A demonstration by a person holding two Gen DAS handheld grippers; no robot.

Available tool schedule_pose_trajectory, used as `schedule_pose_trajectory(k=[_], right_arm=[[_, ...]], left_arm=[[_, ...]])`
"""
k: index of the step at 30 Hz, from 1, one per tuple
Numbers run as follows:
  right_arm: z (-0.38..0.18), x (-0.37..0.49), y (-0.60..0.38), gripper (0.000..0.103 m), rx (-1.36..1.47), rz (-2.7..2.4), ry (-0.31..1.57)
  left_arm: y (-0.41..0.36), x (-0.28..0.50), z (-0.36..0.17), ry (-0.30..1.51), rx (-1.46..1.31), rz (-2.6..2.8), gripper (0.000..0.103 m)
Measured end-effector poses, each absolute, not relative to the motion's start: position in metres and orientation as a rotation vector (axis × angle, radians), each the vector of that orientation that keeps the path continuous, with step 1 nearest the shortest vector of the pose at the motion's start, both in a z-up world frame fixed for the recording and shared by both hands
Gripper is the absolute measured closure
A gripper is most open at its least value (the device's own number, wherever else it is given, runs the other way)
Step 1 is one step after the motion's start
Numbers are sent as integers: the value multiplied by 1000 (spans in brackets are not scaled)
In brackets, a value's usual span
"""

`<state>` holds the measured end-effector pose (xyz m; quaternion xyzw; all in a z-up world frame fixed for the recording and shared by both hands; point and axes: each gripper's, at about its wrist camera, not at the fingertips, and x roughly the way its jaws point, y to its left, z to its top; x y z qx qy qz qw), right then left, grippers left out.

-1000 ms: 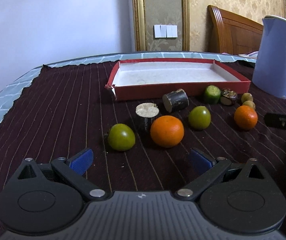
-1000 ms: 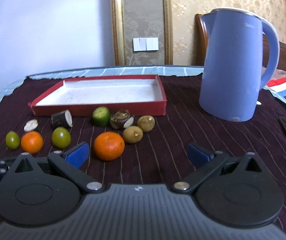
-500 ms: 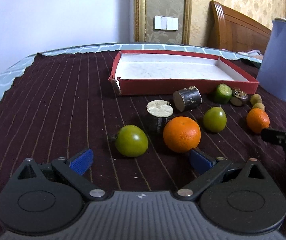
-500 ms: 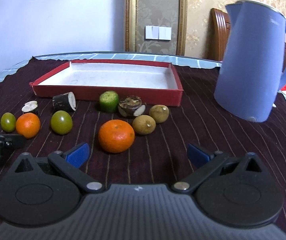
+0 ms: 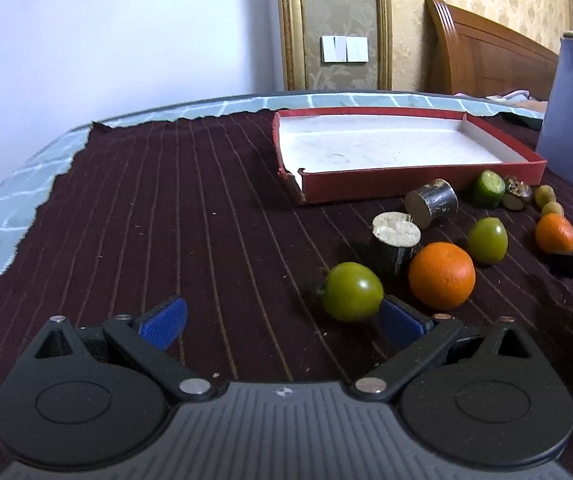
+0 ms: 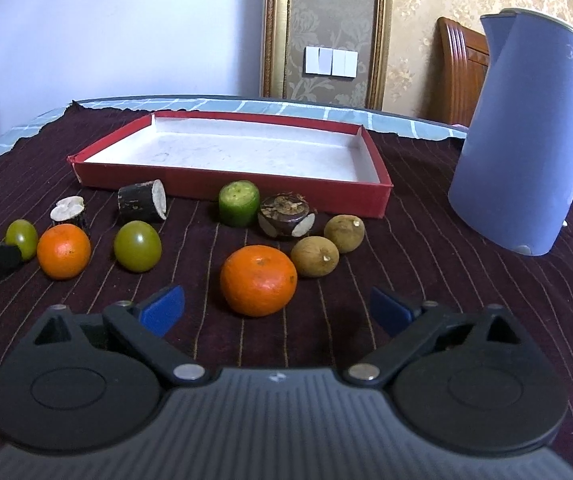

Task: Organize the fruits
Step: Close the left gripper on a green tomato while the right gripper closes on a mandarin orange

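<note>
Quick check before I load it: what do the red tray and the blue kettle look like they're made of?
The red tray looks like paperboard: thin red walls, a matte white lining with faint scuffs, and a torn, frayed corner in the left wrist view. Probably a box lid. The blue kettle looks like smooth moulded plastic with a soft satin sheen and a paler rim; metal underneath cannot be ruled out.

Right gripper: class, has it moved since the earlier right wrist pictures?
Yes. The right gripper has closed in on the nearest orange, which lies nearer its open jaws, while the red tray stays put behind.
</note>
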<state>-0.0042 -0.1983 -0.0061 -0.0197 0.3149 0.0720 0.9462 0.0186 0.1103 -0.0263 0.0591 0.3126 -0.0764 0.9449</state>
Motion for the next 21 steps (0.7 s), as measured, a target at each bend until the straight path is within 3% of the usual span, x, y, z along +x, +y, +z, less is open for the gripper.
schedule_pose_trajectory(k=[6, 9, 12, 14, 16, 19, 21], right_arm=[[-8, -3, -198, 12, -42, 143, 657], [-10, 1, -198, 22, -29, 151, 677], [-11, 3, -197, 28, -26, 160, 686], [-11, 6, -197, 35, -19, 164, 688], [-11, 9, -197, 39, -13, 171, 693], [-11, 13, -197, 56, 2, 181, 697], [-10, 13, -199, 62, 22, 194, 696]], left_arm=[[93, 28, -33, 648, 163, -183, 1], [88, 31, -33, 640, 176, -194, 3], [88, 35, -33, 647, 176, -221, 17], [87, 36, -32, 645, 170, -243, 33], [85, 35, -31, 641, 174, -264, 42], [82, 34, -32, 635, 174, -282, 51], [82, 33, -32, 635, 166, -297, 58]])
